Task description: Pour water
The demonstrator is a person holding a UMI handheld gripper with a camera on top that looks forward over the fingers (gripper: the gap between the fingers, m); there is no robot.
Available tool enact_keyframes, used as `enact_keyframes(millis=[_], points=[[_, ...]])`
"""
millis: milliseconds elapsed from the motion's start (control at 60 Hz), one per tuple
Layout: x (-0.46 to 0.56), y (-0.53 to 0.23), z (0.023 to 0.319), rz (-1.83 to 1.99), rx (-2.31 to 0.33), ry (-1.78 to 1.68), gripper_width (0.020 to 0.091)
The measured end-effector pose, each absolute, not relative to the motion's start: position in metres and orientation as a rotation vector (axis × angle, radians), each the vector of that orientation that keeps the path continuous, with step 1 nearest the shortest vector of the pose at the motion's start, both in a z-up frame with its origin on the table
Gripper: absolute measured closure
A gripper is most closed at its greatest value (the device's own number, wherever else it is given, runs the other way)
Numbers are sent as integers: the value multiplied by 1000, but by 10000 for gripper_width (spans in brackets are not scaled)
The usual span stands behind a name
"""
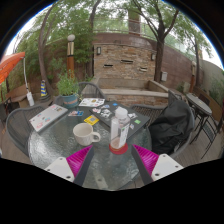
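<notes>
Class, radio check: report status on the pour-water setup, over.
Tool open, holding nothing. Bottle upright on glass table, just ahead between the fingers. Mug left of bottle. Nothing in the way.

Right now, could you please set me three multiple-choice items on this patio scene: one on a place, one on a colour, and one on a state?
1. Where does the bottle stand?
A. On the glass table, just ahead of the fingers
B. On the stone wall
C. On a chair seat

2. What colour is the mug?
A. Red
B. White
C. Black

3. How is the gripper?
A. Shut on the bottle
B. Shut on the mug
C. Open, holding nothing

Answers:
1. A, since the bottle stands upright on the glass top just beyond the fingertips, right of the mug.
2. B, since the mug beside the bottle is plainly white.
3. C, since the two pink pads stand apart with only the table showing between them.
</notes>
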State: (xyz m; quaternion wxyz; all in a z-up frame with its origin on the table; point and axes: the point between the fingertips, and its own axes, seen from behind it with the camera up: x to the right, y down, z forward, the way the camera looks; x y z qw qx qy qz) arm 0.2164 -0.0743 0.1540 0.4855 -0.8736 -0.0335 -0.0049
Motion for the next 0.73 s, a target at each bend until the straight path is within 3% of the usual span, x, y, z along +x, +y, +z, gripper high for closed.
enact_keyframes(millis=[167,417,733], points=[[117,-155,219,-99,-2140,-109,265],[-53,-235,283,-25,-2120,-165,260],[-106,-259,313,-121,-2114,-260,263]])
